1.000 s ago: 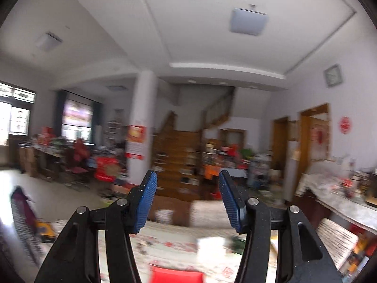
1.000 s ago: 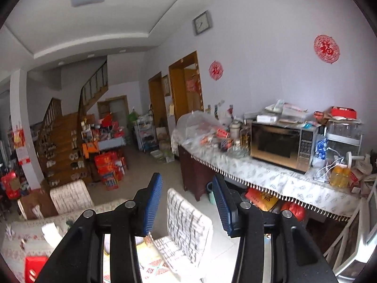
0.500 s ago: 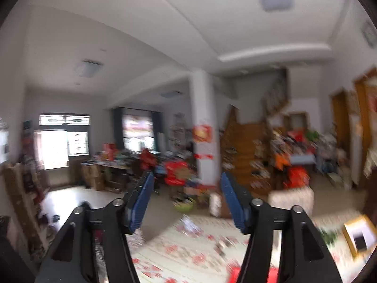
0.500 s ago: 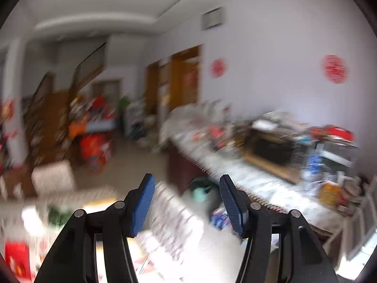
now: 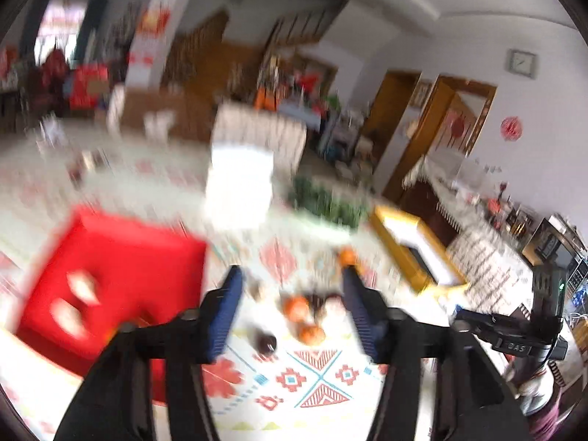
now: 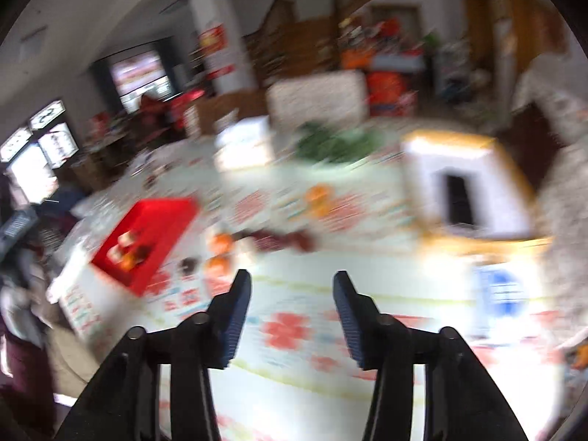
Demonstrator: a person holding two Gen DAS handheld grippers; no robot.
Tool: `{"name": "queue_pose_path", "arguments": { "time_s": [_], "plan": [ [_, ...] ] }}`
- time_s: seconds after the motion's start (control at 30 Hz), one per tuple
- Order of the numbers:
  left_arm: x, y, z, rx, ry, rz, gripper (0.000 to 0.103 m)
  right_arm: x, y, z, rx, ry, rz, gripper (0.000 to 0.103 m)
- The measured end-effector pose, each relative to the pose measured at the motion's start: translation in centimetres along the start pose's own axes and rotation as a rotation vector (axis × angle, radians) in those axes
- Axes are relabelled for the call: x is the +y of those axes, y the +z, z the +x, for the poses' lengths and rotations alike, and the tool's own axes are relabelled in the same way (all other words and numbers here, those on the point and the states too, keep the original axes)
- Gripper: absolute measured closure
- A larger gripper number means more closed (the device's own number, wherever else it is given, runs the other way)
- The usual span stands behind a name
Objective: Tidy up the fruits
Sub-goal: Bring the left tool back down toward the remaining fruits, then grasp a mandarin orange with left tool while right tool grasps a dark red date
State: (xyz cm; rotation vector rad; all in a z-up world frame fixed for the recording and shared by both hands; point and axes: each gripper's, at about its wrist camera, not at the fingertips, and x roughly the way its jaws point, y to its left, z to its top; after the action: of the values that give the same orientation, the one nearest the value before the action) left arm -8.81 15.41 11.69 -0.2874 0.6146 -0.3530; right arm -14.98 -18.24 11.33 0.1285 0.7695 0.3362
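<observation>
1. Left wrist view: the left gripper (image 5: pixel 290 296) has its jaws spread wide and holds nothing. It hangs above a patterned tablecloth (image 5: pixel 319 378). A cluster of orange fruits (image 5: pixel 303 318) and a dark fruit (image 5: pixel 265 342) lies near, right under the jaws. One more orange (image 5: pixel 347 256) sits farther off, beside the right fingertip. A red box (image 5: pixel 110 286) stands to the left. The picture is heavily smeared, so coming down now could knock the round fruit and send it rolling, or the jaws could close on two at once.

2. Right wrist view: the right gripper (image 6: pixel 292 296) is also wide apart and empty, over bare cloth. The fruits (image 6: pixel 220 253) lie far-left of it, next to the red box (image 6: pixel 147 235); a yellow-edged box (image 6: pixel 466 191) stands far-right. Both tools going for the same cluster could collide, and this one could brush a box edge.
</observation>
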Motion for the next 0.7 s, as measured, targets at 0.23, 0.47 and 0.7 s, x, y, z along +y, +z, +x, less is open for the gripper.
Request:
{"name": "queue_pose_path", "arguments": {
  "time_s": [0.23,0.47,0.7],
  "plan": [
    [-2.4,-4.3,7.6,0.157,-0.017,0.128,0.061,0.2,1.7,11.0,0.082,-0.057,-0.104,0.056],
    [-3.8,-4.5,10.5,0.232,-0.036,0.243,0.061,-3.0,3.1,15.8,0.129,-0.027,-0.066,0.056],
    [-4.9,-5.6,13.7,0.308,-0.023,0.315,0.061,-3.5,4.4,17.5,0.139,0.01,-0.06,0.056]
  ]
}}
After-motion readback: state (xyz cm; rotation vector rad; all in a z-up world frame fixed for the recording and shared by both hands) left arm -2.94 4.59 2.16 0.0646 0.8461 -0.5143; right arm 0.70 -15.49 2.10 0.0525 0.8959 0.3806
